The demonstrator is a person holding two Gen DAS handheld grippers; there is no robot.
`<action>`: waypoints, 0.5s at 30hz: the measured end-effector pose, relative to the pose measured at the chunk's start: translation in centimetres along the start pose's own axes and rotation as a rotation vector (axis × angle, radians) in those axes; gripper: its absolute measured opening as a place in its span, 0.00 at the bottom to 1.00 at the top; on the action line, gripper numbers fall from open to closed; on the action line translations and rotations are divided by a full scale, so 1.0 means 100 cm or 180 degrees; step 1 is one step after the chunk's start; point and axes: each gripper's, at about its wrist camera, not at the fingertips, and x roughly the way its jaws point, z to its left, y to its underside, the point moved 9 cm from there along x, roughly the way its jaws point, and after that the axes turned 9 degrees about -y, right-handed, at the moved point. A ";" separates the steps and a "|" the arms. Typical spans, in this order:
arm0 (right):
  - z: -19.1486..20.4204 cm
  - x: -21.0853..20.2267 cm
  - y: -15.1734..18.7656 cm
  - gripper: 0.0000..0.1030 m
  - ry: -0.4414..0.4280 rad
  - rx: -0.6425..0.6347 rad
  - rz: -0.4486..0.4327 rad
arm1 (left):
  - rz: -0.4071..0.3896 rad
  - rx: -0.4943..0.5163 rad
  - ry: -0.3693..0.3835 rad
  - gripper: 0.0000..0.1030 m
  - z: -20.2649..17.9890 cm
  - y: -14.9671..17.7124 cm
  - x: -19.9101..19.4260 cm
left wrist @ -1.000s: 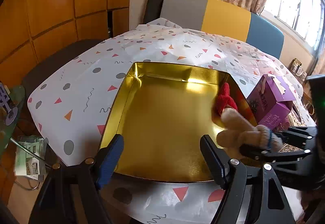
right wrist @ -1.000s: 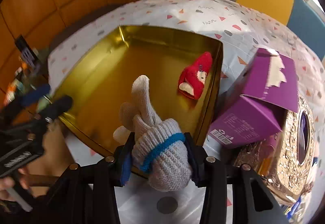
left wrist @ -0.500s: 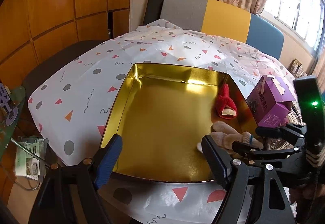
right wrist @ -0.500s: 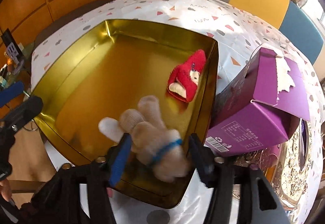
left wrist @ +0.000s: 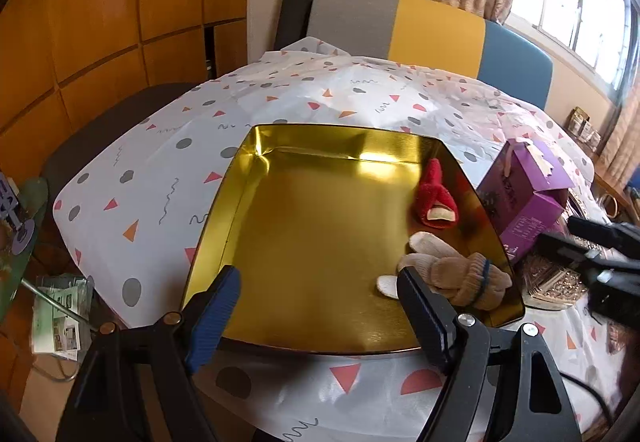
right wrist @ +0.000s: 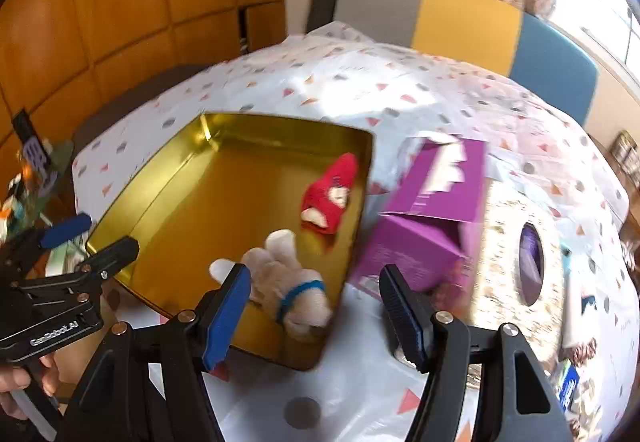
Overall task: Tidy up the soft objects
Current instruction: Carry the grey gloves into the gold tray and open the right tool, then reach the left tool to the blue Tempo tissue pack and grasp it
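Beige knit glove (right wrist: 286,284) is lying inside gold tin (left wrist: 240,193), near red soft toy (right wrist: 330,195) — released. Right gripper (right wrist: 314,312) is gaping, nothing between its pads; left gripper (left wrist: 318,316) is hovering spread, empty.

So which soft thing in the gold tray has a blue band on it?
The beige knitted glove, lying in the shiny gold metal tray at its near corner. The small red plush item beside it, farther back, has no blue band.
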 end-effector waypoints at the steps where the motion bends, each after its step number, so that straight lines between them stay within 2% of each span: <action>1: -0.007 -0.008 0.000 0.66 0.0034 0.0053 -0.0065 | -0.0015 0.0021 0.0008 0.79 -0.002 0.000 -0.002; 9: -0.079 -0.063 0.007 0.66 0.0358 0.0546 -0.0418 | -0.0067 0.0182 0.0126 0.80 -0.022 0.000 -0.012; 15: -0.146 -0.094 0.038 0.66 0.0714 0.0909 -0.0435 | -0.0102 0.0321 0.0271 0.80 -0.042 -0.001 -0.020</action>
